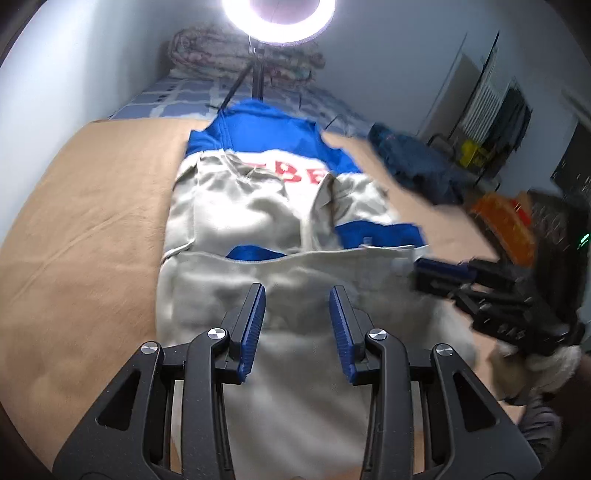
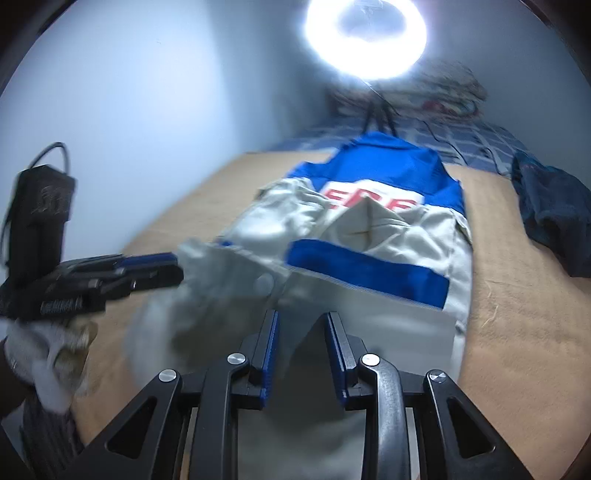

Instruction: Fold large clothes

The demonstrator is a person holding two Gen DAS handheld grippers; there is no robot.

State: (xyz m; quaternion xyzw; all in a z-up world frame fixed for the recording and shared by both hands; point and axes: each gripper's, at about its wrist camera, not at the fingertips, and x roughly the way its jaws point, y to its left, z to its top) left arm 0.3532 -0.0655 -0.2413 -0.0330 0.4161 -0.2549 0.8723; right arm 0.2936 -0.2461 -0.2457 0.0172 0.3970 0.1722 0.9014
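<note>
On the tan bed cover (image 1: 81, 229) the blue-and-grey jacket (image 1: 258, 206) lies half folded, its hem turned up. The left gripper (image 1: 297, 325) and right gripper (image 2: 301, 350) hover with jaws parted, apparently gripping nothing, though blur hinders certainty. Pinching both hem corners evenly should keep the next fold square.

A lit ring light (image 1: 279, 20) stands at the bed's (image 1: 74, 206) far end, pale walls (image 1: 74, 66) behind, bundled bedding (image 1: 207, 51) beside it.

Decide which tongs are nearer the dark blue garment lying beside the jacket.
Right. The right tongs work the jacket's edge on the dark blue garment's side; the left tongs are at the opposite edge.
</note>
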